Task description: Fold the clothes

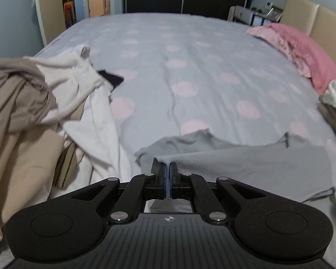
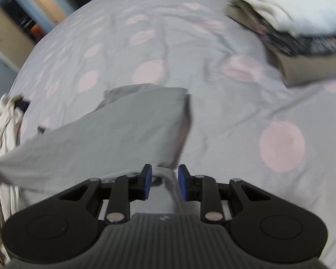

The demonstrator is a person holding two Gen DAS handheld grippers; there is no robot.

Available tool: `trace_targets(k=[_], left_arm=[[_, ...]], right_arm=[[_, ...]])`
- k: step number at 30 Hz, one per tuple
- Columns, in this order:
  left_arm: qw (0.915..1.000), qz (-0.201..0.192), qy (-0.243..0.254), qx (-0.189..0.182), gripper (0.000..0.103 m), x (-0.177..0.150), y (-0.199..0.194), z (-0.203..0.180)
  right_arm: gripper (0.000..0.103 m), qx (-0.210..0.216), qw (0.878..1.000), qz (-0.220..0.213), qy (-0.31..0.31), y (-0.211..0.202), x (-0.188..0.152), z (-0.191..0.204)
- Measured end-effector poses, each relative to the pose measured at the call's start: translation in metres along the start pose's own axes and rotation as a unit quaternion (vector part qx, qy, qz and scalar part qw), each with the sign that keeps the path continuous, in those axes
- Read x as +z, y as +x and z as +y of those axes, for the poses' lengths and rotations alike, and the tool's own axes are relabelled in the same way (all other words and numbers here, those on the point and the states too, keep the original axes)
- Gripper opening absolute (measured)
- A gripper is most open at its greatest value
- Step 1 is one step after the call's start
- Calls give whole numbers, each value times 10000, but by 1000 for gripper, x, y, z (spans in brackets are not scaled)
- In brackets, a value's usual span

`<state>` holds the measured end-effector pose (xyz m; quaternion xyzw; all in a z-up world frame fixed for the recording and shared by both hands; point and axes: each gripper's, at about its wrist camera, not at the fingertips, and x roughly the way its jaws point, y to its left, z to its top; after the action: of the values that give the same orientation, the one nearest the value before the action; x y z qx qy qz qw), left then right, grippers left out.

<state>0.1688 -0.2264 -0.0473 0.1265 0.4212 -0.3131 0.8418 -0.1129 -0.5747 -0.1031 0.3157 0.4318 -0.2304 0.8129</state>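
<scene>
A light grey garment [image 1: 246, 163] lies on the near part of the bed, and it also shows in the right wrist view [image 2: 114, 134]. My left gripper [image 1: 167, 168] is shut on the garment's near edge, with cloth pinched between the blue pads. My right gripper [image 2: 164, 174] is open; a fold of the grey garment lies between its fingers [image 2: 146, 179], and the pads stand apart from it. The garment stretches to the left from the right gripper, lifted off the bed.
The bed [image 1: 190, 67] has a grey cover with pink dots. A heap of beige and white clothes [image 1: 33, 100] lies at the left. A stack of folded clothes [image 2: 291, 33] sits at the right. A pink pillow [image 1: 302, 49] lies by the headboard.
</scene>
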Motion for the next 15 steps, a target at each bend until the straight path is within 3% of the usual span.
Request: trace_targets(k=[7, 9, 11, 15], left_arm=[[9996, 140, -259, 51, 4, -10, 17, 11], [9996, 172, -214, 93, 16, -12, 19, 10], [9996, 186, -203, 52, 19, -14, 18, 11], [9992, 331, -222, -63, 23, -21, 22, 14]], right_arm=[[30, -163, 9938, -25, -1099, 9, -9, 31], [30, -253, 9915, -39, -1277, 14, -11, 34], [30, -289, 9907, 24, -1326, 22, -12, 35], [12, -413, 9884, 30, -1458, 28, -16, 35]])
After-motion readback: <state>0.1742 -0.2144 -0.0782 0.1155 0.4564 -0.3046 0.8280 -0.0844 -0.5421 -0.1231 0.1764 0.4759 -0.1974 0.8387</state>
